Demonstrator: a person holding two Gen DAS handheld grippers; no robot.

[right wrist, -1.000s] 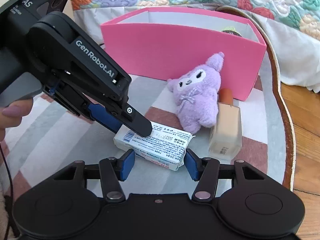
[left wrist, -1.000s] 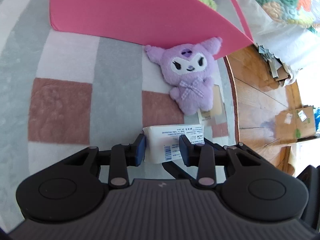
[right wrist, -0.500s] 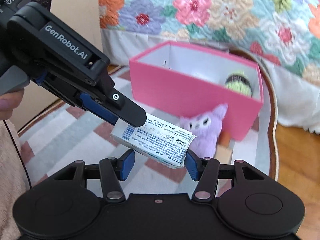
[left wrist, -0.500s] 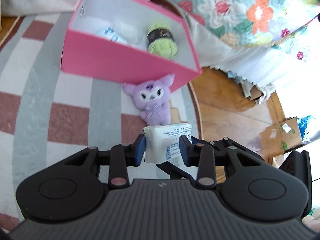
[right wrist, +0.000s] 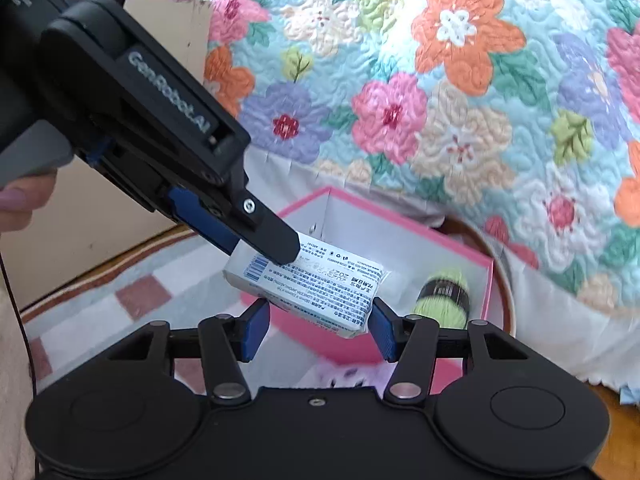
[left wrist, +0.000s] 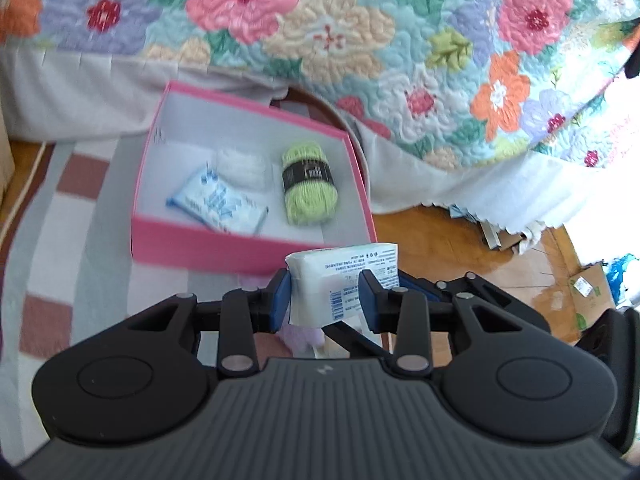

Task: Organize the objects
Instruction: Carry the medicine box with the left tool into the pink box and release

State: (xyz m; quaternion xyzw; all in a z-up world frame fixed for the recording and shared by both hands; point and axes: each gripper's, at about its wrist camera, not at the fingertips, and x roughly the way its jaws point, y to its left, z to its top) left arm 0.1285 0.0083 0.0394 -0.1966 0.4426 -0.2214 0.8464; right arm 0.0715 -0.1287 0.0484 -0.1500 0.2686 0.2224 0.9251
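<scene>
Left gripper clamped on a white tissue pack, blue pads pressing its two long faces. The pack is carried in the air, printed label facing the right wrist camera. It hangs just short of the pink box, above the near wall. Likely reason for the height: it needs to clear that wall before going in.

Right gripper has jaws spread wide. The pack's lower end sits between its pads in the right wrist view; whether a pad touches it I cannot tell. It appears to be standing by rather than carrying, perhaps to steady the pack.

Pink box sits on a checked rug beside the bed, which is draped in a floral quilt. Box is open-topped with a white interior. Contents:
- blue-and-white packet, lying flat near the front wall
- something white and soft behind it, too blurred to name
- skein of green yarn with a dark band, on the right side

Bare floor shows between the packet and the yarn; my guess is the pack would fit there.

A purple plush toy is partly visible below the left gripper, on the rug outside the box. Judged not yet sorted.
</scene>
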